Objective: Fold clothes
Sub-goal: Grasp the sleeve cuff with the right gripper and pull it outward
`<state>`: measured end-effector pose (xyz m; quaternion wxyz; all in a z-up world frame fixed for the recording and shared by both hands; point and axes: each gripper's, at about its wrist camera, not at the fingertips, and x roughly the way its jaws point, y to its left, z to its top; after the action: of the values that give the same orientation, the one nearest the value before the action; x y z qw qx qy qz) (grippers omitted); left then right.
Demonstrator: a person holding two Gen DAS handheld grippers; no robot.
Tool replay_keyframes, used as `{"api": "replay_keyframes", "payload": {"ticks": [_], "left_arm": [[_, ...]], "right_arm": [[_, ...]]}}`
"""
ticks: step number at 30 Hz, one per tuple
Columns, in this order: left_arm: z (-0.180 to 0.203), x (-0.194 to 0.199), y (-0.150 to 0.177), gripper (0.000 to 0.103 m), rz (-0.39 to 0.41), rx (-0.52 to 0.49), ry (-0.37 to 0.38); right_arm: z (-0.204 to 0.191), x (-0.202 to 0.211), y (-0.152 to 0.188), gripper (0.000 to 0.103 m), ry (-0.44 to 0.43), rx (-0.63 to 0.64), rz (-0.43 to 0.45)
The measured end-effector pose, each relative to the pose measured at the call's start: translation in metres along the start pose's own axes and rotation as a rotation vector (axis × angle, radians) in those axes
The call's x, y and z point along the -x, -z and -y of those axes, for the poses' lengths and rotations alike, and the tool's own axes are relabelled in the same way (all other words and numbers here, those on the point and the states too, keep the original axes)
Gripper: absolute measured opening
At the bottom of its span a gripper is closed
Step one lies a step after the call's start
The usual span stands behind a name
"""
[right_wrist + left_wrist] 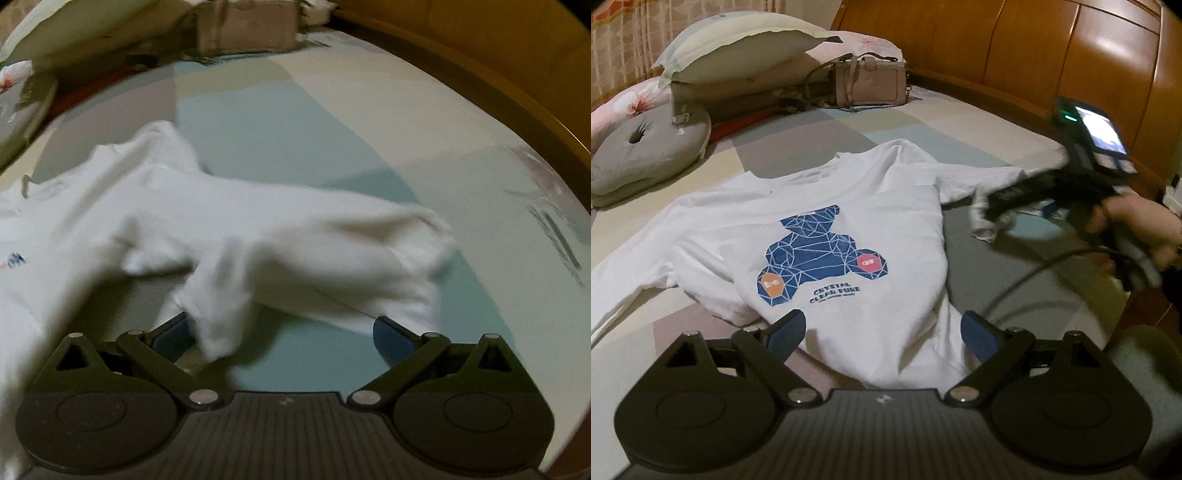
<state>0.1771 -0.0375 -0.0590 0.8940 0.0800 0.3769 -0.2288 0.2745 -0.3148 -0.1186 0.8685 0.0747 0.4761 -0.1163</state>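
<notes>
Closest to me in the left wrist view, my left gripper (882, 334) stands wide open, its blue pads (788, 328) spread to either side of the hem of the white shirt (820, 206) and gripping nothing. The shirt lies front up on the patchwork bedspread (820, 125), its blue bear print (816, 254) facing me with dark lettering under it. One long sleeve runs off to the left edge of the frame.

Over on the right, my right gripper (990, 212) is blurred; a hand (1137, 225) grips its handle, and a lit screen (1100, 133) sits on top of it. A cable loops down from it across the bed. The shirt's other sleeve (295, 251) reaches out to that gripper's tip. From the right wrist camera I see the fingers (393, 334) set well apart, with the sleeve cloth draped over the left one and bunched in the gap. The blur keeps me from saying whether the cloth is caught or only lying across; nothing is pinched between the pads.

Farther off, a grey cushion (646, 147) sits at the left, a pale pillow (738, 48) is behind it, and a beige handbag (868, 81) stands near the wooden headboard (1015, 44).
</notes>
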Motion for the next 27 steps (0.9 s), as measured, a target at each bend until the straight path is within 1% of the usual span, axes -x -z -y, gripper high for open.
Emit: {"api": "replay_keyframes", "payload": {"ticks": [4,5,6,8,10,13,14,15,18,19,21,23,27], "left_arm": [[0.001,0.001,0.000,0.091,0.001,-0.001,0.002],[0.002,0.002,0.000,0.091,0.001,-0.003,0.001],[0.003,0.002,0.000,0.091,0.001,-0.005,0.000],[0.006,0.003,-0.001,0.091,0.001,-0.010,-0.002],[0.008,0.003,-0.002,0.091,0.001,-0.015,-0.003],[0.011,0.004,-0.003,0.091,0.001,-0.022,-0.005],[0.012,0.005,-0.003,0.091,0.001,-0.024,-0.006],[0.014,0.005,-0.004,0.091,0.001,-0.027,-0.007],[0.017,0.006,-0.005,0.091,0.001,-0.034,-0.009],[0.017,0.006,-0.004,0.091,-0.001,-0.033,-0.009],[0.017,0.008,-0.003,0.091,-0.003,-0.032,-0.005],[0.015,0.007,-0.003,0.091,-0.006,-0.030,0.002],[0.015,0.002,-0.003,0.091,-0.012,-0.029,0.009]], "right_arm": [[0.034,0.011,0.014,0.103,0.043,0.005,-0.047],[0.037,0.014,0.015,0.103,0.067,0.009,-0.054],[0.040,0.020,0.015,0.103,0.060,0.011,-0.044],[0.041,0.034,0.011,0.103,-0.019,0.002,-0.014],[0.037,0.047,0.001,0.103,-0.078,-0.013,0.038],[0.024,0.053,-0.019,0.103,-0.108,-0.032,0.114],[0.020,0.047,-0.026,0.103,-0.112,-0.055,0.115],[0.015,0.038,-0.033,0.103,-0.106,-0.067,0.114],[-0.006,0.000,-0.044,0.103,-0.002,-0.021,0.082],[-0.010,-0.011,-0.042,0.103,0.040,0.001,0.060],[-0.012,-0.028,-0.034,0.103,0.090,0.047,0.021],[-0.003,-0.021,-0.022,0.103,0.090,0.082,0.048],[0.030,-0.007,-0.001,0.103,0.146,0.134,-0.001]]}}
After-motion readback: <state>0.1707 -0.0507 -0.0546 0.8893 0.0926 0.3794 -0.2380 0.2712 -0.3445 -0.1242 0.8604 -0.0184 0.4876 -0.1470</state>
